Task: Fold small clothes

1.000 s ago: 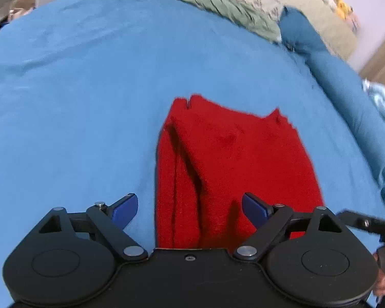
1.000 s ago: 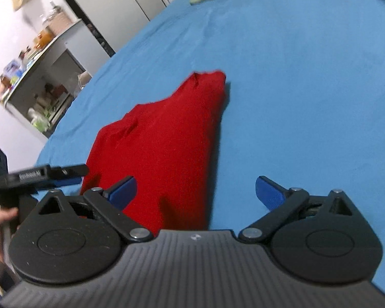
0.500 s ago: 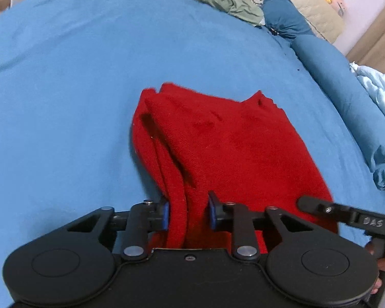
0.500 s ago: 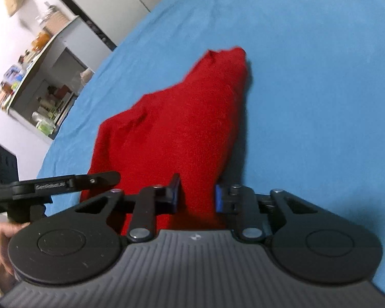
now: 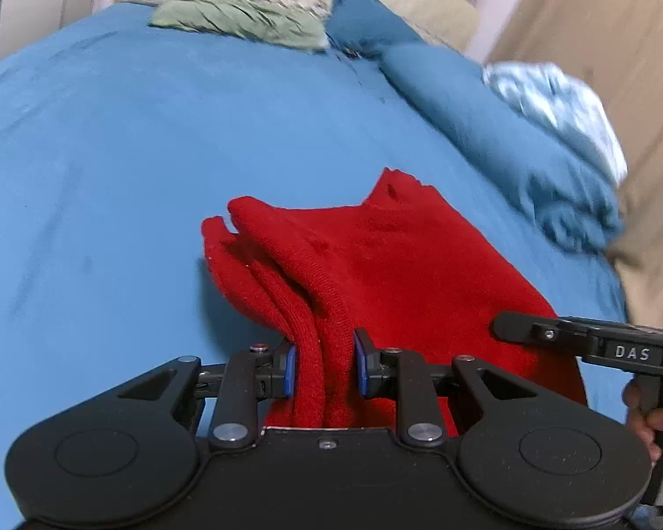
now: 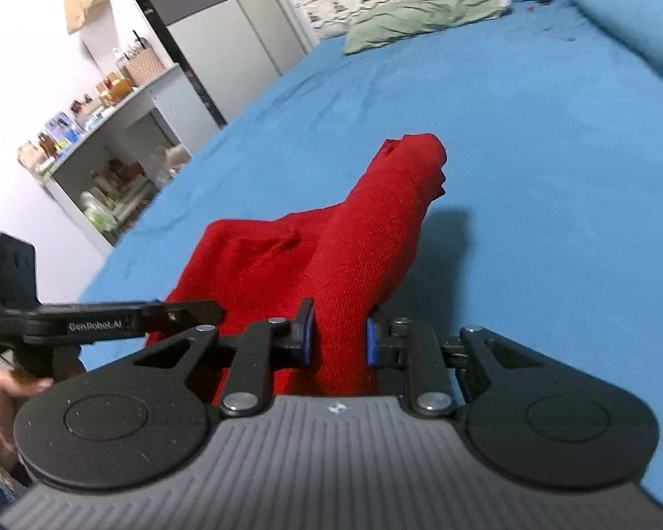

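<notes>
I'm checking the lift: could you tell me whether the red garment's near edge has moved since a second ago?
Yes. The red garment, clamped in both hand-held grippers, left and right, has risen off the blue bedsheet.

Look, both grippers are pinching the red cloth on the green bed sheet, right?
Almost. Both the left gripper and the right gripper do pinch the red cloth, but the bed sheet is blue, not green. Both wrist views show it. Only the small pillow at the far end of the bed is green.
</notes>
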`<control>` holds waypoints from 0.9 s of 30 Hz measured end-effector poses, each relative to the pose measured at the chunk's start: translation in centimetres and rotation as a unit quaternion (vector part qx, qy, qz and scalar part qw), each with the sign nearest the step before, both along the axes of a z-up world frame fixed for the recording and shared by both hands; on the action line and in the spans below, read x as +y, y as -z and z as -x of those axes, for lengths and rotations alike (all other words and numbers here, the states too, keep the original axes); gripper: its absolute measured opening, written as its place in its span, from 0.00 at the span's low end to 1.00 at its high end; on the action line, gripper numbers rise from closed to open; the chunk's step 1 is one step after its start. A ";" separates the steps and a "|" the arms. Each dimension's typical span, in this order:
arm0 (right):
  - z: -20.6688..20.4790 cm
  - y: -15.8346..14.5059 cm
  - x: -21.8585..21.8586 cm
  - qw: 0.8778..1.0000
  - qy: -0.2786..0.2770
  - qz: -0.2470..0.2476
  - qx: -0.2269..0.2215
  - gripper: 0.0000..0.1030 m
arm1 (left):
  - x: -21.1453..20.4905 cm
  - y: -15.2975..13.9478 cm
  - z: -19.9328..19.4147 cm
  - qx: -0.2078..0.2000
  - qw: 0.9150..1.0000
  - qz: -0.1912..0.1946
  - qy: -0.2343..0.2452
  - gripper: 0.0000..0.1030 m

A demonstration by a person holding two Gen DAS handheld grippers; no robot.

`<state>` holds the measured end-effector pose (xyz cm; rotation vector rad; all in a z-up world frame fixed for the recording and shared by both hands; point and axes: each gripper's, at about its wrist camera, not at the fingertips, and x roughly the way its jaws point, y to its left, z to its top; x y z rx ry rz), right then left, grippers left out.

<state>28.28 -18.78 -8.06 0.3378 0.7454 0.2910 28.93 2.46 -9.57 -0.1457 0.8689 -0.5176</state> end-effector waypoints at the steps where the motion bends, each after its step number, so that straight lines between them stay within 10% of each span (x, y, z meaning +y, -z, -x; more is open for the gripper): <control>1: 1.2 0.8 -0.8 1.000 0.010 -0.001 0.007 0.36 | -0.7 0.5 0.5 -0.002 1.000 -0.010 0.000 0.27; 6: 3.9 5.8 -3.0 0.997 0.052 0.007 0.057 0.44 | -2.9 2.4 2.7 -0.025 0.996 -0.090 -0.006 0.36; 11: 5.5 5.2 -3.4 0.996 0.077 0.025 0.024 0.82 | -2.9 1.4 3.2 -0.071 0.987 -0.137 -0.040 0.86; 27: 4.9 7.7 -4.7 0.985 0.136 0.087 0.055 0.99 | -1.8 4.0 2.3 -0.049 0.975 -0.205 -0.075 0.85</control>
